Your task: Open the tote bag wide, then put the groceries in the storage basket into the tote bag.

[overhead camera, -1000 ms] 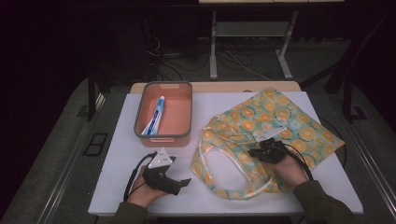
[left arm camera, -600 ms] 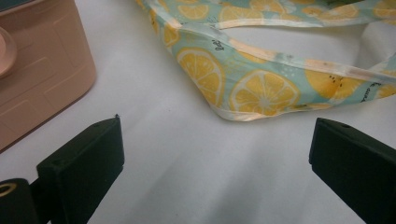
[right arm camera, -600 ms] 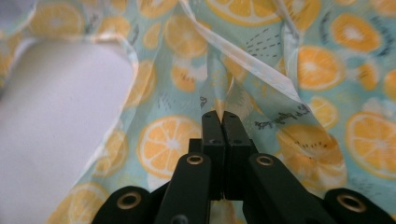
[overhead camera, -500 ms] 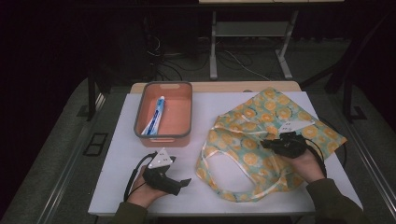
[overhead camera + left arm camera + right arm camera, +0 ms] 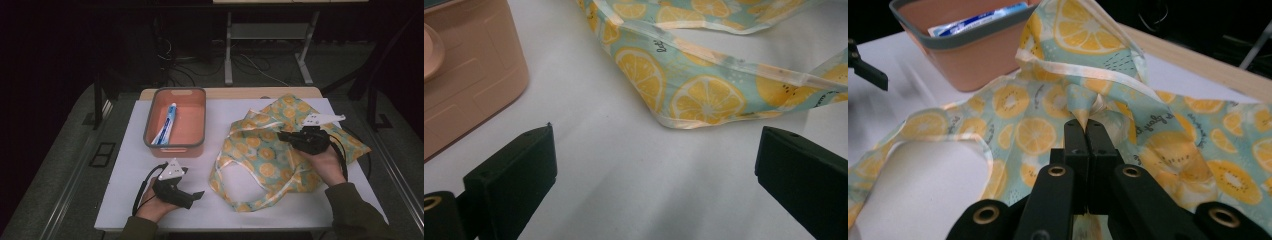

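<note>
My right hand-held gripper [image 5: 1084, 125] is clamped on the lemon-print bag [image 5: 1048, 100]; left hand-held gripper [image 5: 654, 165] gapes wide, touching nothing. Bag lettering unreadable.

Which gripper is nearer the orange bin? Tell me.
Left. The left gripper rests open on the table just in front of the orange bin; the right gripper is off to the bin's right, shut on the lemon-print bag.

Right gripper [image 5: 283, 135] moved farther right, dragging pinched bag [image 5: 260, 150] fabric; handle loop widened
</note>
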Motion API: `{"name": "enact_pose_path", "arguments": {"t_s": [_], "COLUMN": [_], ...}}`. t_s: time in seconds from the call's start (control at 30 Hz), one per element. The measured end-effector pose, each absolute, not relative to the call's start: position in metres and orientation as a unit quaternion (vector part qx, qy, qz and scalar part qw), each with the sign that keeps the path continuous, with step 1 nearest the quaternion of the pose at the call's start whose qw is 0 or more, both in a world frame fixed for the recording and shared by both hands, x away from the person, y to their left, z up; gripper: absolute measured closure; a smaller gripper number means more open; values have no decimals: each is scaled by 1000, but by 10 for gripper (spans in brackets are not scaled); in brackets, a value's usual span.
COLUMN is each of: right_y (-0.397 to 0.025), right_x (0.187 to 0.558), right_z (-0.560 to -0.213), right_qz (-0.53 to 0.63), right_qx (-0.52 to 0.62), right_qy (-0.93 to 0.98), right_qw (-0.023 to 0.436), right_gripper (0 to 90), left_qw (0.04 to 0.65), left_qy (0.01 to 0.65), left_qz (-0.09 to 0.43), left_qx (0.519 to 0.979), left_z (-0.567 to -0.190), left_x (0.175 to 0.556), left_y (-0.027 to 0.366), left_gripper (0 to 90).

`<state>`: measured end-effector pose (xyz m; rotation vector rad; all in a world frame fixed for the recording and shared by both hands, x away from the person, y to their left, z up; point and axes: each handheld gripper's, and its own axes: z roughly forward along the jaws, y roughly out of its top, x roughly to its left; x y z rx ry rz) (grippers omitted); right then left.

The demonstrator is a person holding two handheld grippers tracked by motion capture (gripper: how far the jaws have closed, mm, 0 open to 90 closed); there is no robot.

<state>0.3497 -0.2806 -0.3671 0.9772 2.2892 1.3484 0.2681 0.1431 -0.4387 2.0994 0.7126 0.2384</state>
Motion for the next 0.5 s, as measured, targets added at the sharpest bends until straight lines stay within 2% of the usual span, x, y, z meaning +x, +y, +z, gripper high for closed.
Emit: {"name": "enact_pose_path", "arguments": {"t_s": [0.33,0.5], "right_y": [-279,-280], "right_x": [351,352], "right_z": [-361,-362], "right_qz": [479,477], "right_qx": [335,337], "right_qy": [796,796], "right_qw": [158,156], "right_gripper": [895,895], "left_qw": [442,453], "left_qy": [287,282], "left_qz": [98,94], "left_qx": [845,841], "left_z": [-436,-420], "left_x": [268,271], "left_y": [145,147], "left_gripper": [19,19]}}
